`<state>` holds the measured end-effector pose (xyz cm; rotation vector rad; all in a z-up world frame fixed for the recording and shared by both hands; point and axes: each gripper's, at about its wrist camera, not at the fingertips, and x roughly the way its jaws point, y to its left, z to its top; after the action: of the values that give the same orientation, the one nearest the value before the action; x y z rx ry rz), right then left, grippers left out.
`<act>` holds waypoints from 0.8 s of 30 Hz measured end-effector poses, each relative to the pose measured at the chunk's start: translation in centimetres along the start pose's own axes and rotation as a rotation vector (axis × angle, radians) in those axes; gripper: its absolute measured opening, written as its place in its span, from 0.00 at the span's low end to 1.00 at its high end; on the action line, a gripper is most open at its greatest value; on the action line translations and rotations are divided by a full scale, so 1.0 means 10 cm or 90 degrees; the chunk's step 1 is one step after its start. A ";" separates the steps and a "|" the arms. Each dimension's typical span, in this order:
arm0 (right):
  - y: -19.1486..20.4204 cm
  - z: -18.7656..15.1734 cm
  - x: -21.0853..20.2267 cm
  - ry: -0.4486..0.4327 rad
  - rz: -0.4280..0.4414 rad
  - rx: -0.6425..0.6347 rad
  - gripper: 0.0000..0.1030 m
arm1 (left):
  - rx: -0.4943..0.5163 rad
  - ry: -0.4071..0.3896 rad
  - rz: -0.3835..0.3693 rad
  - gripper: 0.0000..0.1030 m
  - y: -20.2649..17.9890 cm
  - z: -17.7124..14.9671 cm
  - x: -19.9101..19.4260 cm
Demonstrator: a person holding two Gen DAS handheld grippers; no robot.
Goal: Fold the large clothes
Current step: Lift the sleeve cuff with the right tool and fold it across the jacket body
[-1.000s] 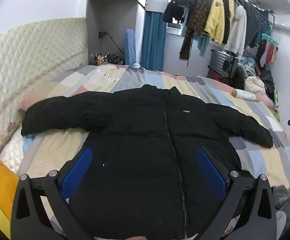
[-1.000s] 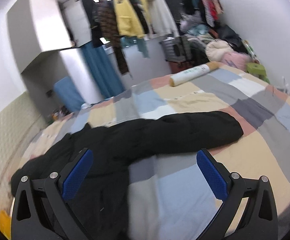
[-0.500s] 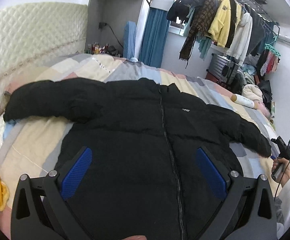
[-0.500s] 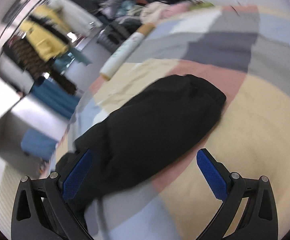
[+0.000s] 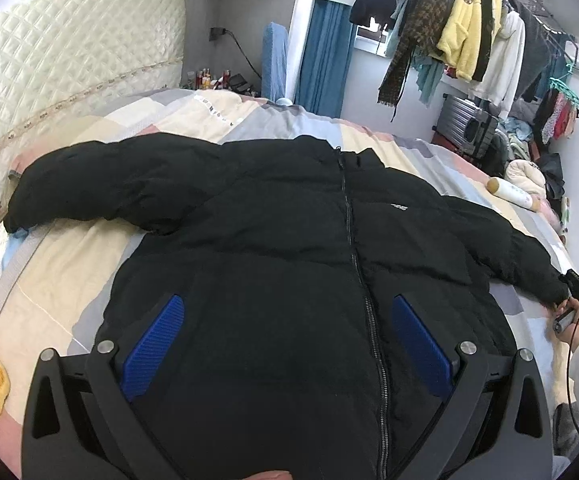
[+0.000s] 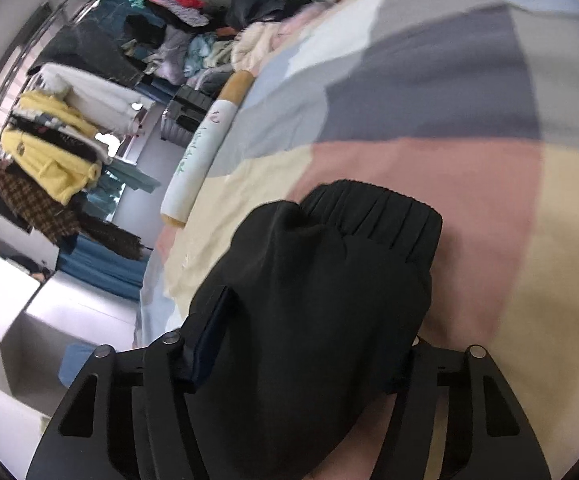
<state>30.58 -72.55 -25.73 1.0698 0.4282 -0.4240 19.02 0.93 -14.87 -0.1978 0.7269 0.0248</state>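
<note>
Sleeve fold starting: right tongs astride puffer jacket cuff, grip unclear; left tongs open. Next: carry cuff inward.

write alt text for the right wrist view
The right hand-held gripper straddles the ribbed cuff end of a black jacket sleeve lying on a patchwork bedspread. A white bolster pillow and a crowded clothes rack sit behind.
</note>
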 end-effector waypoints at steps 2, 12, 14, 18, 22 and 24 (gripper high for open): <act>0.07 0.05 0.03 0.007 0.010 -0.025 0.45 | 0.004 0.006 0.007 1.00 -0.01 0.00 0.06; 0.72 0.36 -0.34 -0.030 0.005 -0.128 0.05 | 0.023 0.008 0.014 1.00 -0.01 -0.03 0.02; 0.92 0.42 -0.52 -0.068 0.010 -0.142 0.04 | 0.021 0.006 0.008 1.00 0.02 -0.02 0.00; 1.39 0.51 -0.84 -0.098 0.014 -0.173 0.04 | 0.011 -0.006 -0.012 1.00 0.14 -0.05 -0.09; 1.92 0.51 -1.16 -0.118 0.042 -0.208 0.04 | 0.006 -0.012 -0.016 1.00 0.23 -0.03 -0.18; 2.23 0.46 -1.33 -0.124 0.058 -0.225 0.04 | 0.013 -0.017 -0.019 1.00 0.27 -0.02 -0.24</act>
<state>31.76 -65.76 -0.24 0.6945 0.2669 -0.3509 16.85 3.62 -13.86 -0.1890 0.6980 -0.0082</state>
